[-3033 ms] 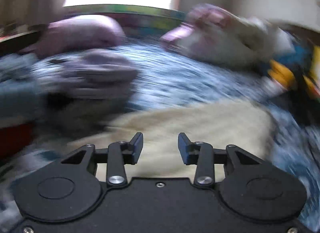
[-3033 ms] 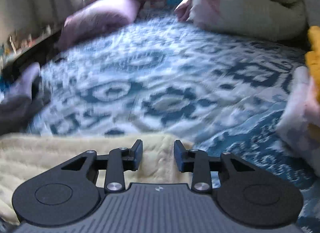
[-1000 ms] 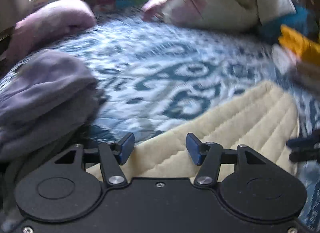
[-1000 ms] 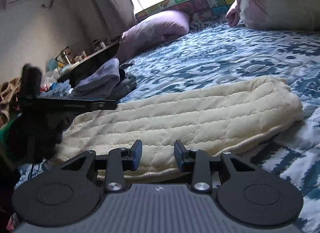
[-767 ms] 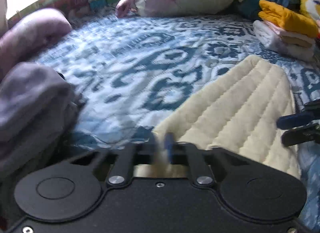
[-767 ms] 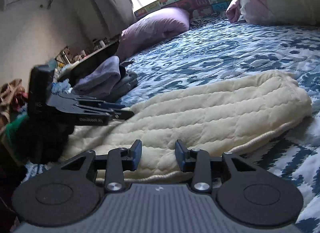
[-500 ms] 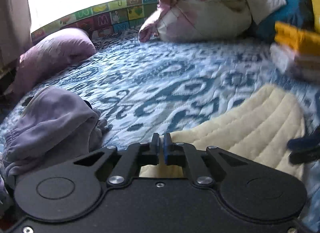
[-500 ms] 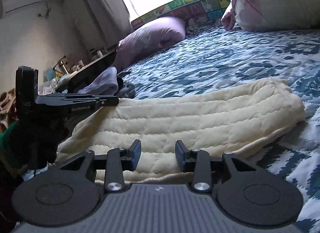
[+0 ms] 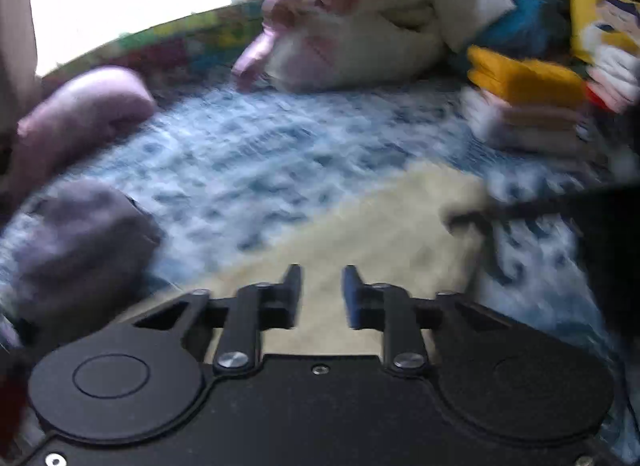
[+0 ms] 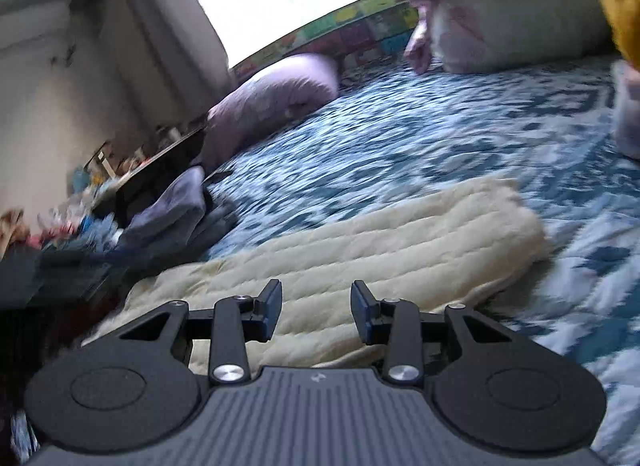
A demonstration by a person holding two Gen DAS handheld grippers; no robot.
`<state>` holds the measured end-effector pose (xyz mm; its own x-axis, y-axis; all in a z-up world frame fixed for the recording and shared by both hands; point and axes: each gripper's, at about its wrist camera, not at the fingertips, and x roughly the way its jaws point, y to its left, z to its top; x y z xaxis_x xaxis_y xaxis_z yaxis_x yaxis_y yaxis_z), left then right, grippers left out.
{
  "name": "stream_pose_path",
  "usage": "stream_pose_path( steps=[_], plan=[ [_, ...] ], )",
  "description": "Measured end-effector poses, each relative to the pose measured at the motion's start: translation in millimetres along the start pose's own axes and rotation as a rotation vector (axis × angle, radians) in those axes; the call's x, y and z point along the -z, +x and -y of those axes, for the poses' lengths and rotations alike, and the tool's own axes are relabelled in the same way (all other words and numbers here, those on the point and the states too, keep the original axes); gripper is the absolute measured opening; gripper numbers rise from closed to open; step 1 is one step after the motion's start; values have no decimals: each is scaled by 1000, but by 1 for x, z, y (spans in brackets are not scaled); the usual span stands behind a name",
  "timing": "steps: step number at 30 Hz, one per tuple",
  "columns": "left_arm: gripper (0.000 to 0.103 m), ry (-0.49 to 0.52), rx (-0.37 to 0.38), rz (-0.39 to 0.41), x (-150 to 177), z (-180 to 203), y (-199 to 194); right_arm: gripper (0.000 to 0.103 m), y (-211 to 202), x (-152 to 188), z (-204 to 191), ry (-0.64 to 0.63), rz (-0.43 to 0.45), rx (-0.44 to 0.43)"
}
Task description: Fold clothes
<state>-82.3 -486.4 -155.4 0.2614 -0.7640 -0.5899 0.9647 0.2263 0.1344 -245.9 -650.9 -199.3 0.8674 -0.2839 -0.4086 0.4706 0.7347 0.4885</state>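
A cream quilted garment [image 10: 380, 242] lies folded into a long band on the blue patterned bedspread [image 10: 420, 145]. It also shows, blurred, in the left wrist view [image 9: 360, 234]. My left gripper [image 9: 319, 294] is open and empty just above the garment's near end. My right gripper [image 10: 316, 310] is open and empty over the garment's near edge. The right gripper's dark arm [image 9: 560, 205] reaches in at the right of the left wrist view.
A grey-purple heap of clothes [image 9: 80, 242] lies at the left, also in the right wrist view [image 10: 176, 209]. A purple pillow [image 10: 276, 97] and pink-white bedding [image 9: 352, 41] lie at the back. A stack of folded clothes with a yellow top [image 9: 524, 105] stands at the right.
My left gripper was shut on the garment's edge half a second ago and has opened and let go. Both views have swung and are blurred. The right gripper stays open.
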Motion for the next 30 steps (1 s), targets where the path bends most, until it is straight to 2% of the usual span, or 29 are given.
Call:
stream_pose_path(
  steps=[2, 5, 7, 8, 9, 10, 11, 12, 14, 15, 17, 19, 20, 21, 23, 26, 28, 30],
  plan=[
    [17, -8, -15, -111, 28, 12, 28, 39, -4, -2, 11, 23, 9, 24],
    [15, -62, -19, -74, 44, 12, 33, 40, 2, 0, 20, 43, -8, 34],
    [16, -90, -32, -23, 33, 9, 15, 40, 5, 1, 25, 70, -10, 38],
    [25, -124, -58, 10, 33, 9, 8, 40, 6, 0, 25, 66, -11, 48],
    [36, -164, -72, 8, 36, 8, 9, 43, 7, -1, 26, 62, -14, 58],
    [39, -204, -62, -30, 45, 7, 18, 44, 13, 0, 28, 57, -38, 71],
    [41, -203, -51, -60, 57, 10, 30, 44, 18, 0, 29, 54, -60, 84],
    [41, -194, -65, -9, 67, 12, 30, 44, 19, -1, 31, 61, -58, 84],
    [40, -247, -63, -20, 57, 6, 16, 43, 20, -2, 33, 75, -53, 82],
    [40, -247, -74, 13, 51, 4, 4, 45, 19, -3, 29, 67, -45, 66],
    [40, -216, -186, 110, 48, -3, -25, 45, 16, -5, 22, 51, -29, 34],
    [39, -297, -312, 142, 54, -32, -42, 45, 14, -6, 14, 35, -14, 2],
    [35, -337, -374, 158, 57, -46, -50, 45, 17, -5, 10, 22, -26, -13],
    [35, -395, -400, 177, 62, -60, -57, 45, 20, -2, 4, 5, -40, -32],
    [34, -477, -382, 208, 72, -83, -63, 45, 26, 3, -6, -33, -68, -52],
    [33, -417, -336, 108, 84, -84, -34, 45, 34, 10, -18, -101, -99, -34],
    [33, -364, -352, -51, 98, -79, 3, 45, 36, 13, -20, -122, -112, -20],
    [33, -369, -371, -60, 88, -76, -5, 45, 40, 16, -17, -118, -122, -19]
  ],
)
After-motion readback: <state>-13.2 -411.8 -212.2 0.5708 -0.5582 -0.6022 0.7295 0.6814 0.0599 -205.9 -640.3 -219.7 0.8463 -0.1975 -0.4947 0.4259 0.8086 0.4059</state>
